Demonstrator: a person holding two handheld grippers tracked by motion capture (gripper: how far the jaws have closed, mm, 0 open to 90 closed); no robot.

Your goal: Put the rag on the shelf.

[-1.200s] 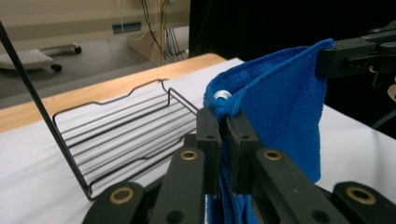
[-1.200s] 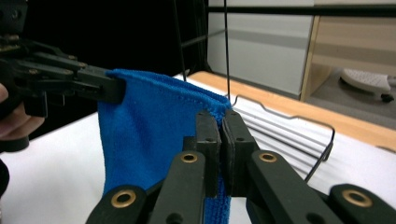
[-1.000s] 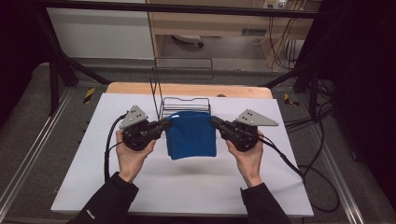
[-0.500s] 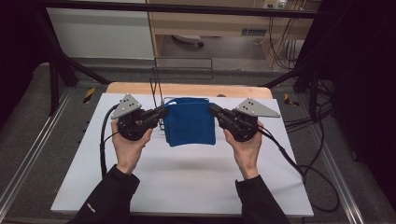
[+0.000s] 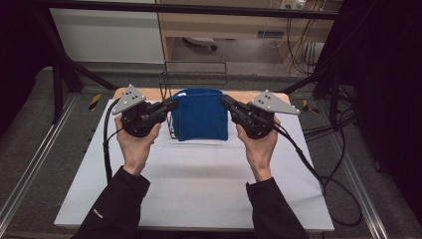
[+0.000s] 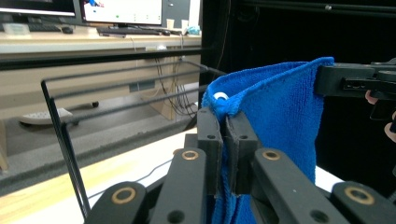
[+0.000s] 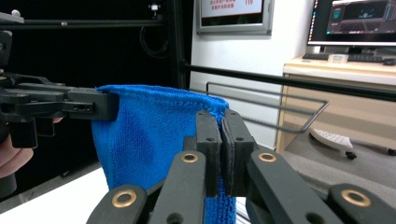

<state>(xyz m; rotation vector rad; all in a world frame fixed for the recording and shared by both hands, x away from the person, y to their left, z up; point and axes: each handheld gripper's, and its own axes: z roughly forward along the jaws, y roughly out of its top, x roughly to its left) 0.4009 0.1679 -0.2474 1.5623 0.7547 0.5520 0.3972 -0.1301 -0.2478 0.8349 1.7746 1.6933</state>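
The white table (image 5: 199, 189) fills the lower frame; the black wire rack (image 5: 171, 107) at upper centre is mostly hidden behind the blue cloth (image 5: 201, 117), which hangs above the table's far end; my left gripper (image 5: 171, 103) is clamped on its upper left corner; my right gripper (image 5: 226, 101) is clamped on the upper right; the cloth's lower edge is cut off in both gripper views.

Looks like a lab or office test setup: computer monitors (image 7: 356, 21) on a desk (image 6: 70, 39), black frame bars (image 5: 199, 9), loose cables (image 5: 303, 47), probably a recording rig.
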